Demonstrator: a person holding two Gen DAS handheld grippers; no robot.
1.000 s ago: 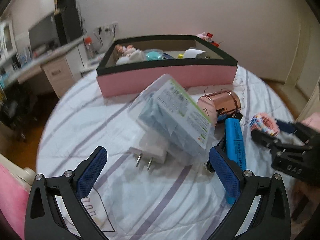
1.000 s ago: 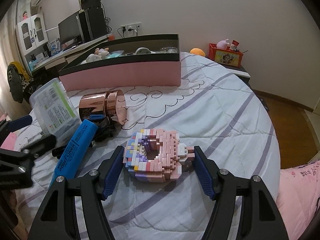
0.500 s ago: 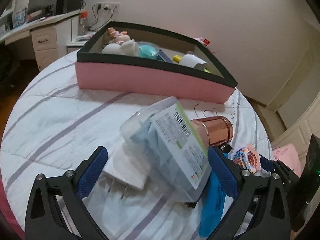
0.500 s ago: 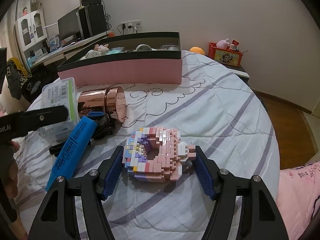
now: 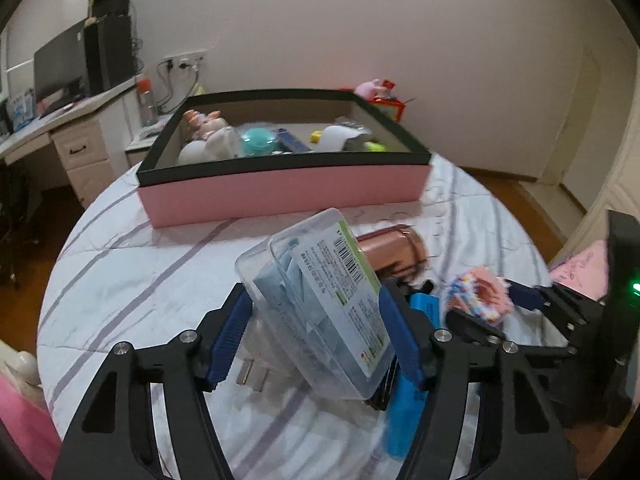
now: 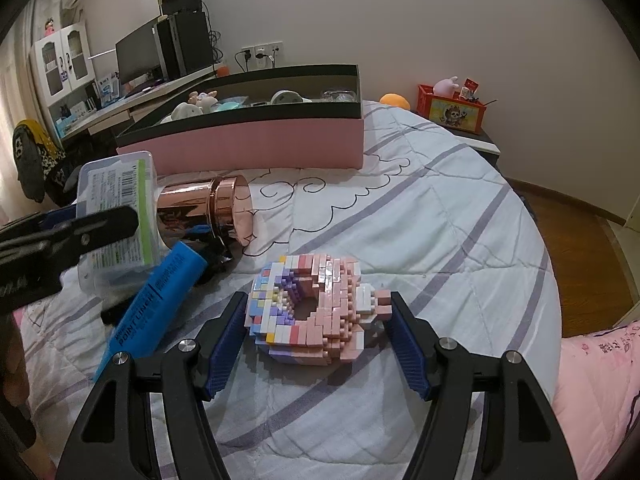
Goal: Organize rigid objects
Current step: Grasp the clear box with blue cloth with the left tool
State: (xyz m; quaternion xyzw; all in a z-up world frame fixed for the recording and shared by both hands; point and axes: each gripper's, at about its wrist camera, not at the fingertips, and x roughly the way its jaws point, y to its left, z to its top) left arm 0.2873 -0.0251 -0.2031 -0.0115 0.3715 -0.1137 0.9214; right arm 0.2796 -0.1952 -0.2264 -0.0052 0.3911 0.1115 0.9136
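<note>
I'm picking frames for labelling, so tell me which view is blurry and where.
Left wrist view: motion smear on the building-block donut and blue marker; the pink box is sharper. Right wrist view: mostly crisp, donut sharp; only the left tongs smear.

A desk [image 6: 120, 110] with a dark monitor [image 6: 138, 54] and computer tower [image 6: 184, 42] stands along the wall beside a white glass-door cabinet [image 6: 64, 60], while a red box of small toys [image 6: 452, 114] sits on a nightstand.
</note>
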